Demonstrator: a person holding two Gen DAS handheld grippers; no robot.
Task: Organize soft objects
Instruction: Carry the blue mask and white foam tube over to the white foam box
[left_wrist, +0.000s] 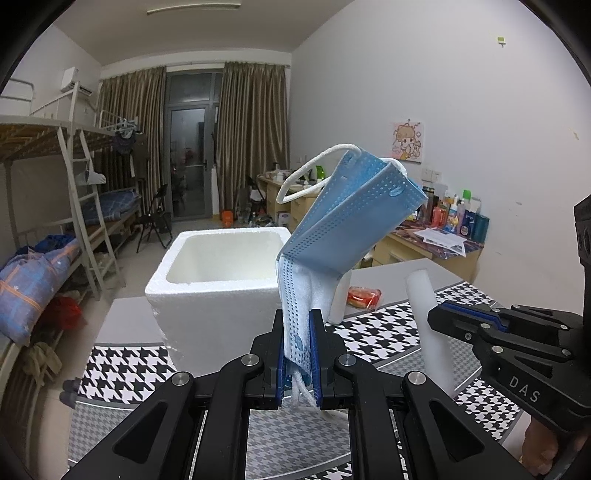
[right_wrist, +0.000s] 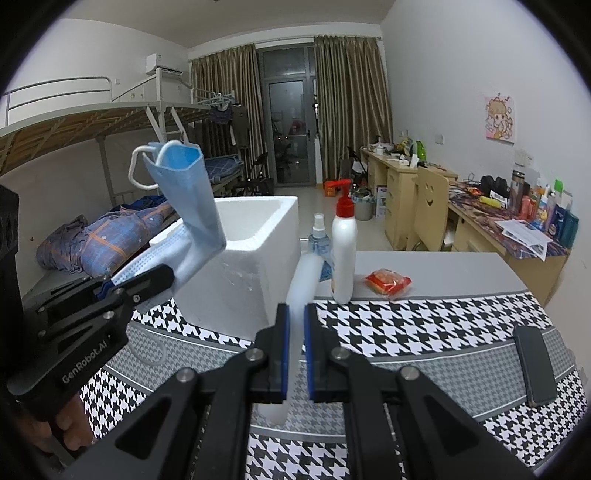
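Observation:
My left gripper (left_wrist: 298, 350) is shut on a blue face mask (left_wrist: 347, 218) and holds it up in the air, folded, with its white ear loop sticking out. The mask (right_wrist: 188, 195) and left gripper (right_wrist: 147, 280) also show in the right wrist view, just left of a white foam box (right_wrist: 255, 258). My right gripper (right_wrist: 294, 347) is shut on a white foam stick (right_wrist: 301, 280) that stands up between its jaws. The stick (left_wrist: 430, 332) and right gripper (left_wrist: 439, 317) show in the left wrist view. The foam box (left_wrist: 218, 284) is open on top and looks empty.
A white pump bottle with a red cap (right_wrist: 343, 247), a small spray bottle (right_wrist: 319, 240) and a red snack packet (right_wrist: 388, 282) stand behind the houndstooth mat (right_wrist: 424, 332). A black phone (right_wrist: 533, 365) lies at the right. Bunk beds and desks fill the room behind.

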